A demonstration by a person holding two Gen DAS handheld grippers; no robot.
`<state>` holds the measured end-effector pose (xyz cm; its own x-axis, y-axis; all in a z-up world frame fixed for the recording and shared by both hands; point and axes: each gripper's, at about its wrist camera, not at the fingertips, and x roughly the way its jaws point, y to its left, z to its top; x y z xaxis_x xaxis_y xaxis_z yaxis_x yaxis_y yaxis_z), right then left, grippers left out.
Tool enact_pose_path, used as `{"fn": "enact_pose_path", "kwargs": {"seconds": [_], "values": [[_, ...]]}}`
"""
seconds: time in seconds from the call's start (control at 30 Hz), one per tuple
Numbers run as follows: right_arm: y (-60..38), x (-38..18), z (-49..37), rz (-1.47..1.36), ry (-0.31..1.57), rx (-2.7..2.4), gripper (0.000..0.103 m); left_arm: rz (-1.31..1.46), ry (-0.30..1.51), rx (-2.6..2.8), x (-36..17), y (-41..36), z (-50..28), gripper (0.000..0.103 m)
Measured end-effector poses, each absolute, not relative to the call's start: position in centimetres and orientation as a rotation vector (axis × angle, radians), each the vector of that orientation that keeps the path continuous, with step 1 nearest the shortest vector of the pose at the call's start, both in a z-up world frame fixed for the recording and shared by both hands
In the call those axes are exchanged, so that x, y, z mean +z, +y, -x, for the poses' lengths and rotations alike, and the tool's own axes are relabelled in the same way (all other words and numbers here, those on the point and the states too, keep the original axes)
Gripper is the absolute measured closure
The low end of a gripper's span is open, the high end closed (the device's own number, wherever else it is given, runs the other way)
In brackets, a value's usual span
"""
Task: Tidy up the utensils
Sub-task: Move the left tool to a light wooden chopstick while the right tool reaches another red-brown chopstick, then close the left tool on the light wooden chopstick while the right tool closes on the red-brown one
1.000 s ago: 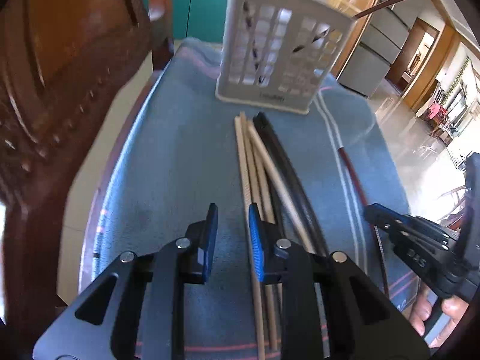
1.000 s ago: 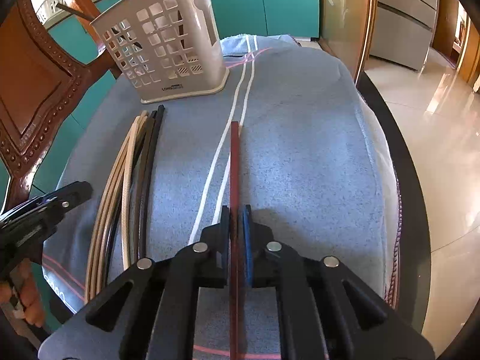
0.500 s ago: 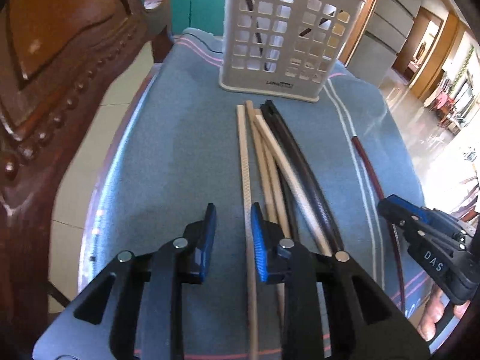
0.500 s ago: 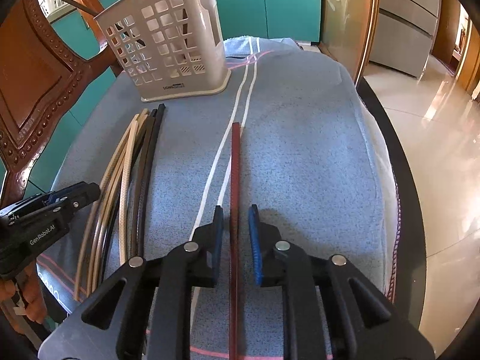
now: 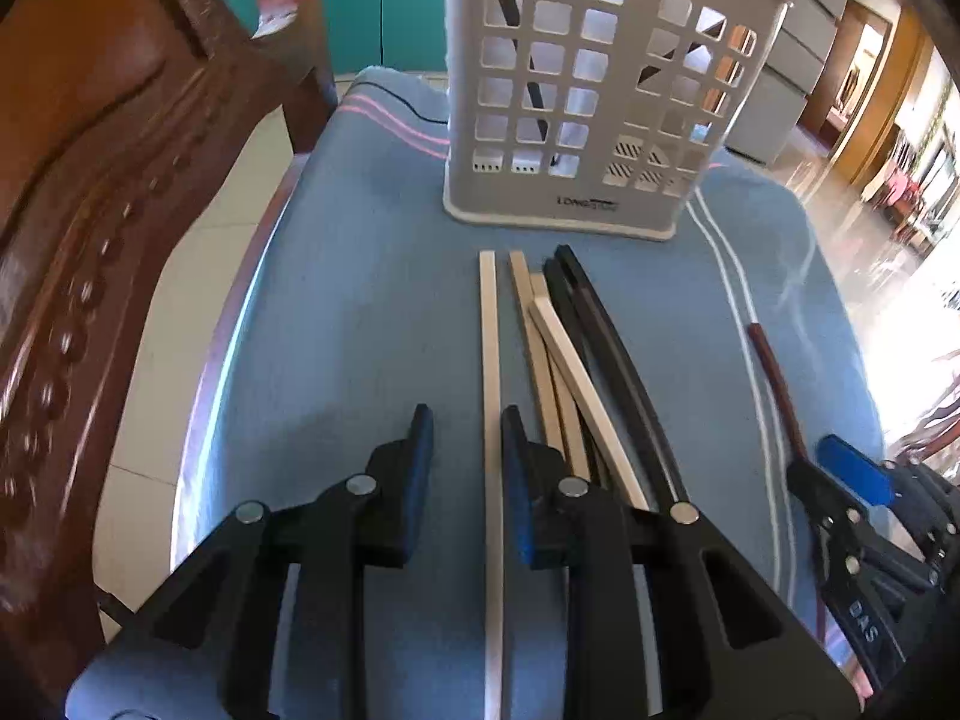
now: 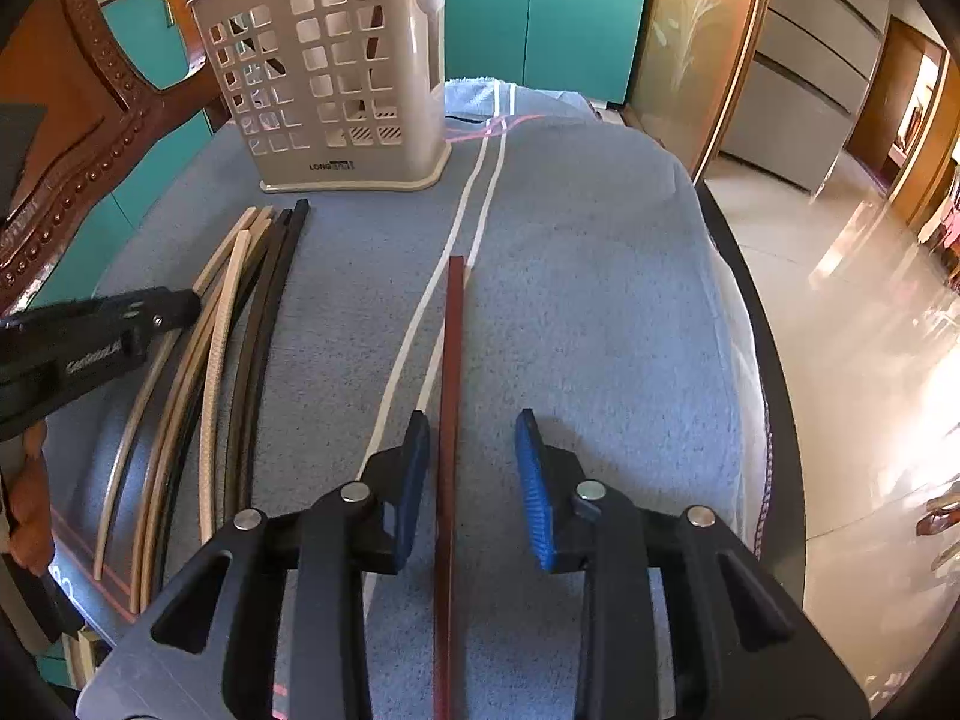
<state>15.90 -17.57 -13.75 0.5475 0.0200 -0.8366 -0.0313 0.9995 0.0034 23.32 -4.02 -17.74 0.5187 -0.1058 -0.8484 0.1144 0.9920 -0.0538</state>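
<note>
A white lattice utensil basket [image 5: 600, 90] [image 6: 336, 78] stands upright at the far end of the blue towel, with a few sticks leaning inside. My left gripper [image 5: 465, 423] is open and straddles a single beige chopstick [image 5: 489, 330], which runs close to the right-hand pad without being squeezed. More beige and black chopsticks [image 5: 576, 354] [image 6: 240, 324] lie bunched just to its right. My right gripper [image 6: 471, 426] has its jaws opening. A red-brown chopstick [image 6: 453, 330] [image 5: 774, 372] lies on the towel between them, near the left pad and untouched.
A carved wooden chair [image 5: 90, 180] stands close on the left of the table. The blue towel [image 6: 600, 300] covers a dark round table whose edge [image 6: 759, 360] curves along the right. Beyond it lie the shiny tiled floor and teal cabinets.
The right jaws were shut on the red-brown chopstick and have spread apart, leaving it on the towel. My left gripper has moved forward toward the basket, and the leftmost beige chopstick now lies between its fingers.
</note>
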Motion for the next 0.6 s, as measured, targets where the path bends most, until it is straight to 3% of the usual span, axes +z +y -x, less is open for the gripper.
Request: {"fn": "enact_pose_path", "kwargs": {"seconds": [0.13, 0.6], "values": [[-17.5, -13.9, -16.3, 0.021, 0.963, 0.021, 0.062, -0.04, 1.024, -0.109, -17.6, -4.7, -24.0, 0.078], [-17.1, -14.1, -18.7, 0.041, 0.962, 0.0, 0.058, -0.068, 1.045, -0.092, -17.5, -5.1, -25.7, 0.074]]}}
